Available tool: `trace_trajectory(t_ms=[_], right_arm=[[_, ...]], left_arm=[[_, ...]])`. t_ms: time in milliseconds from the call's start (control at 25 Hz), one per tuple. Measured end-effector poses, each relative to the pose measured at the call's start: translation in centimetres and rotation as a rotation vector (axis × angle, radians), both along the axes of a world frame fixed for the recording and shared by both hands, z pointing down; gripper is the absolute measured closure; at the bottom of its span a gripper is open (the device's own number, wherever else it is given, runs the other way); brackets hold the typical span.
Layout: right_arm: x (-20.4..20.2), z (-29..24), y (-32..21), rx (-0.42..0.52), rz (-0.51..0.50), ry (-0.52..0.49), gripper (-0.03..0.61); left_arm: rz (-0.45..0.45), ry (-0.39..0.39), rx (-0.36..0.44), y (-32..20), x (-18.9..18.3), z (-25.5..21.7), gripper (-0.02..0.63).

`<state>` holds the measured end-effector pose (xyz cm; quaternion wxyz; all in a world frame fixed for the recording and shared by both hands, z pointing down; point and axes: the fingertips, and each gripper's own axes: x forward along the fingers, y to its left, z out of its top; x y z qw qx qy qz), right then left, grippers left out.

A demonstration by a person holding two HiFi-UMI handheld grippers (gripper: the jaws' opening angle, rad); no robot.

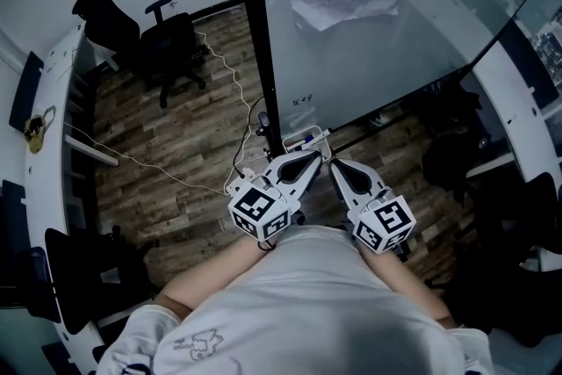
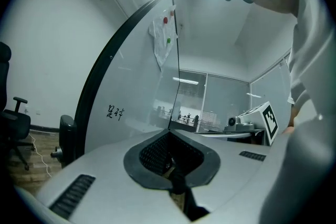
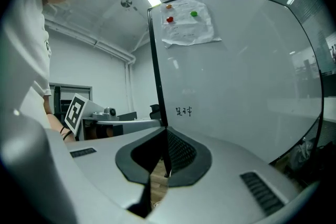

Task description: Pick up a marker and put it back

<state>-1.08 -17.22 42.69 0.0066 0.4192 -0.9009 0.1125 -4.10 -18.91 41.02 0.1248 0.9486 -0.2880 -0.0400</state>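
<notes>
Both grippers are held in close to the person's body, noses aimed at the whiteboard.

- Left gripper: jaws pressed together, nothing between them. Its own view shows the pads meeting at the tip, with only floor visible through the pocket behind them.
- Right gripper: same, clenched and empty. Its own view has the tips meeting right at the board's black edge.
- The two noses sit just beside each other, nearly touching in the head view.
- Marker: lies on the small tray at the foot of the whiteboard, just ahead of the left gripper's tip and not touched by either gripper. It looks blue, but it's too small to tell more.
- Whiteboard: a small handwritten scribble low near the black frame, also seen from the left gripper view.
- Paper sheet is pinned up top with a red magnet and a green magnet.
- Background: black office chair well off to the left on the wood floor, with a white cable trailing across the floor towards the board.
</notes>
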Motion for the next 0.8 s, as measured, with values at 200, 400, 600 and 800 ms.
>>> trace_trajectory(t_ms=[200, 400, 600, 800], right_arm=[[0.3, 0.4, -2.9, -0.014, 0.002, -0.013, 0.568], [1.3, 1.1, -5.7, -0.034, -0.012, 0.007, 0.568], [3.5, 2.4, -9.5, -0.069, -0.006, -0.015, 0.566], [3.9, 4.8, -12.1, -0.126, -0.074, -0.030, 0.566]], left_arm=[[-0.034, -0.014, 0.005, -2.5, -0.8, 0.1, 0.609], [-0.067, -0.044, -0.047, -4.8, -0.6, 2.4, 0.609], [-0.086, -0.056, -0.088, -6.5, 0.5, 3.8, 0.609], [-0.160, -0.090, -0.109, -7.8, 0.4, 5.5, 0.609]])
